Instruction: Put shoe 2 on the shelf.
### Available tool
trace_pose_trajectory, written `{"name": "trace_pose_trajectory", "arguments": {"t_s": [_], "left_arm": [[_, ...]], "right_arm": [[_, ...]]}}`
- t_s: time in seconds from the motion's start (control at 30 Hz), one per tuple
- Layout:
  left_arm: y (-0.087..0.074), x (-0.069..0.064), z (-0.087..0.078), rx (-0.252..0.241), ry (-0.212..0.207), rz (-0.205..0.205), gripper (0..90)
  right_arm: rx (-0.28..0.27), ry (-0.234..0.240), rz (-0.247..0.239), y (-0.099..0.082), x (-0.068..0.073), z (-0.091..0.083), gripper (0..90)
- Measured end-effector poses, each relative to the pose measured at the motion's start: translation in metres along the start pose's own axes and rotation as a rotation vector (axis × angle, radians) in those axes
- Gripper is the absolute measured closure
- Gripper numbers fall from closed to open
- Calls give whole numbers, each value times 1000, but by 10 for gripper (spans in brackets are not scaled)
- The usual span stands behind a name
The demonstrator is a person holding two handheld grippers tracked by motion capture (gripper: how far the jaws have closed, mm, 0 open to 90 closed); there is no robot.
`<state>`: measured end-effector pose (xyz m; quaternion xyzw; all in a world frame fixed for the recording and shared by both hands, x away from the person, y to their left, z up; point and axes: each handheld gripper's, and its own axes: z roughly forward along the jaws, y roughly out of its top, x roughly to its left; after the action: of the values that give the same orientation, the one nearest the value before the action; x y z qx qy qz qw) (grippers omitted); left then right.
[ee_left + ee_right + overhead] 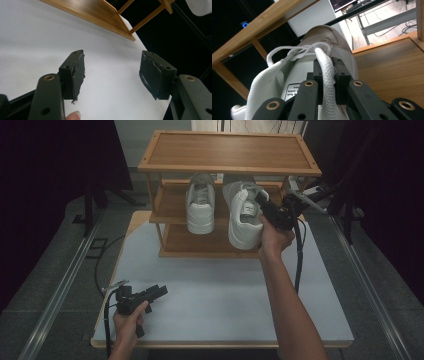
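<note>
A white sneaker [242,220] hangs heel-first toward me in front of the middle shelf of a wooden shoe rack [230,152], its toe reaching into the rack. My right gripper [265,205] is shut on the padded collar at its right side. In the right gripper view the black jaws [329,65] pinch that white mesh rim, with the laces and toe [324,37] beyond. A second white sneaker [201,205] stands on the middle shelf, to the left of the held one. My left gripper [160,291] lies low over the white table at the front left, open and holding nothing [113,56].
The rack stands at the far side of the white table [225,290]; its top shelf overhangs both shoes. In the left gripper view the rack's bottom shelf [100,12] lies ahead across bare tabletop [37,37]. Dark curtains and floor rails flank the table.
</note>
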<state>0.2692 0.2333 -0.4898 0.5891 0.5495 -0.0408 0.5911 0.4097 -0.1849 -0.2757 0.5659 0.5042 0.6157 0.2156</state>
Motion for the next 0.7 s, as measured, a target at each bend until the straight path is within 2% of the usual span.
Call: {"name": "trace_pose_trajectory", "arguments": {"t_s": [0.27, 0.37, 0.5, 0.7], "left_arm": [[0, 1, -1, -3, -1, -2, 370], [1, 1, -1, -6, 0, -7, 370], [1, 2, -2, -7, 1, -10, 370], [2, 4, -3, -13, 1, -9, 370]], "right_arm": [[13, -35, 32, 0, 6, 23, 823], [9, -47, 30, 0, 9, 31, 822], [13, -61, 31, -1, 11, 39, 820], [13, -70, 61, -3, 10, 48, 819]]}}
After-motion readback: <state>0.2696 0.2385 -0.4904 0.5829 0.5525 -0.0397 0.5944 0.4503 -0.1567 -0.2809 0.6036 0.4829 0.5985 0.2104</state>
